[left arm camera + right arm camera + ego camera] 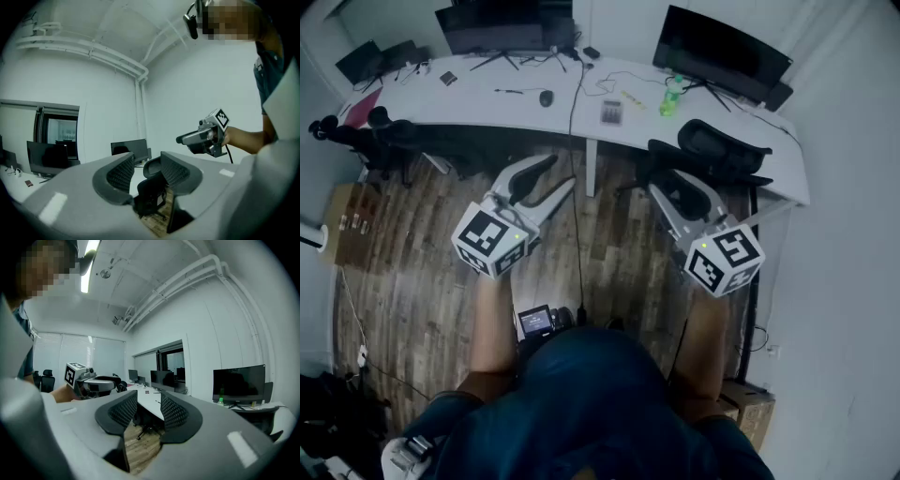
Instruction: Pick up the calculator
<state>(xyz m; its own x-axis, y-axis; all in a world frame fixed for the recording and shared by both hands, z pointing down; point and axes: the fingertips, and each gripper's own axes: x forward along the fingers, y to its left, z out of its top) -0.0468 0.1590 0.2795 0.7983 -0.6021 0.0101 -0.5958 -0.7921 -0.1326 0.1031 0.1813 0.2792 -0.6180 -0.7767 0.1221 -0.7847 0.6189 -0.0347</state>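
Head view alone shows the calculator (pixel 611 112) on the table (pixel 487 105). Left gripper (pixel 147 171) and right gripper (pixel 149 409) fingers stand wide apart, empty.

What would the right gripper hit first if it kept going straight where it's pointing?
The right gripper, open and empty, would probably meet the black office chair first, with the white desk just behind it. Depth is hard to judge here.

1. Open above the brown wood-plank floor (pixel 609 253), up to the long white tabletop (pixel 487 105).
2. Crossed mid-way by a thin black cable (pixel 577 216) hanging from the tabletop.
3. Blocked right by a black mesh office chair (pixel 722 141), left by another black chair (pixel 384 127).
4. Free from above at the small grey calculator (pixel 611 112); green plastic bottle (pixel 672 97) near its right, black monitors (pixel 722 52) behind.
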